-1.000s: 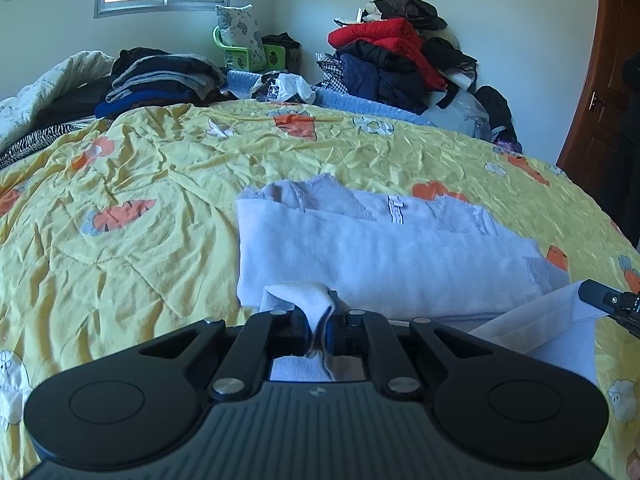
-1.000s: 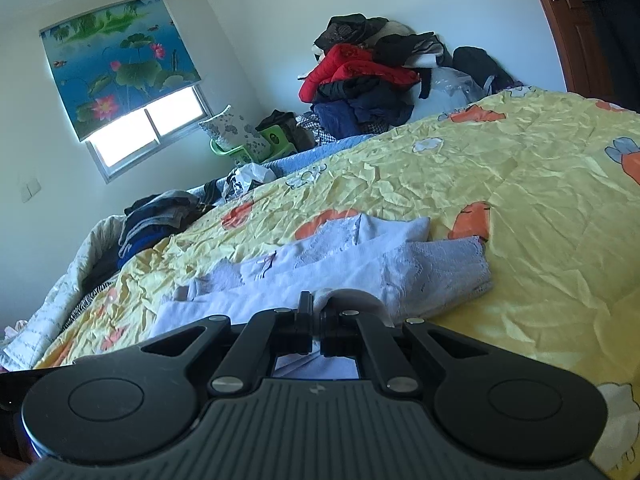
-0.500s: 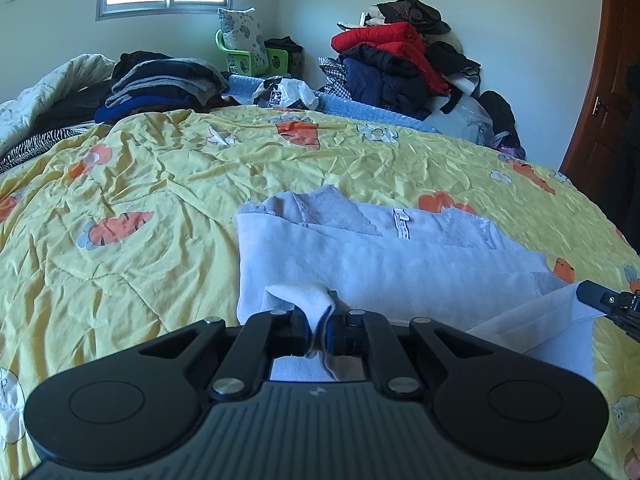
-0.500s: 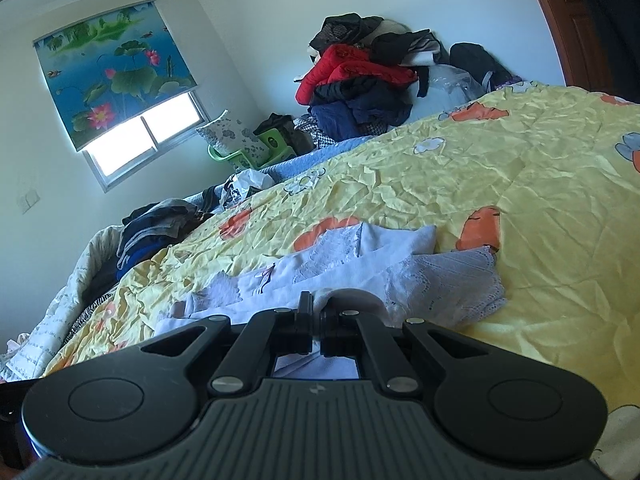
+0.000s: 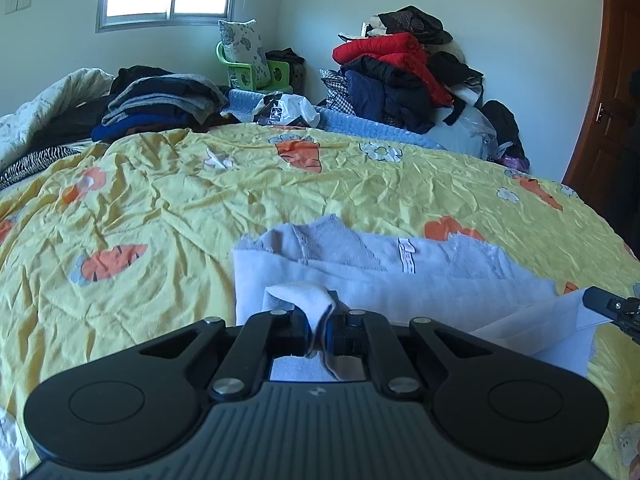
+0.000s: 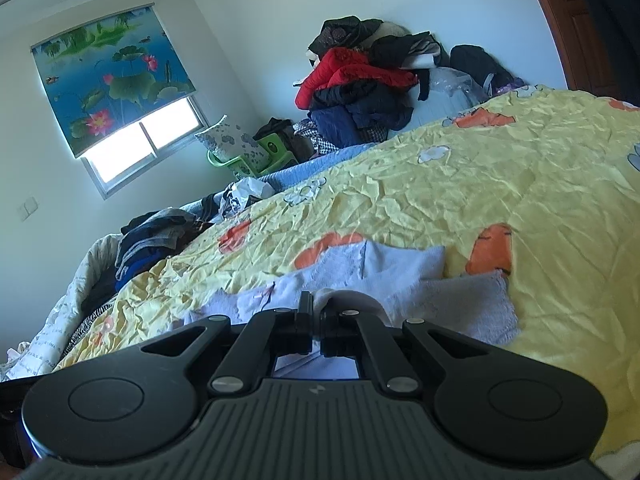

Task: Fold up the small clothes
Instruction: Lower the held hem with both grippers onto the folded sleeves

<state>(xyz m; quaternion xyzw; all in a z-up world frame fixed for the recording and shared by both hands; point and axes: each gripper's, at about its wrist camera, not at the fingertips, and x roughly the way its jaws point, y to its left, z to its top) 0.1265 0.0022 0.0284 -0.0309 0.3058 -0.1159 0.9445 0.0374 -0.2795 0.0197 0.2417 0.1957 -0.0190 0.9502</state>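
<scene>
A pale lilac small garment (image 5: 400,280) lies on the yellow carrot-print bedsheet (image 5: 200,184), its near edge lifted. My left gripper (image 5: 319,332) is shut on the garment's near left corner, cloth bunched between the fingers. My right gripper (image 6: 316,332) is shut on the near right corner of the same garment (image 6: 400,268). The right gripper's tip also shows at the right edge of the left wrist view (image 5: 612,308), holding the raised fold.
A folded dark clothes stack (image 5: 160,100) sits at the far left of the bed. A tall heap with a red jacket (image 5: 400,64) stands at the back right. A green chair with a cushion (image 5: 248,60) is by the window. A brown door (image 5: 612,100) is right.
Both grippers have carried the held edge forward over the garment and tilted up a little; more of the wall and window shows. Both grips stay shut.
</scene>
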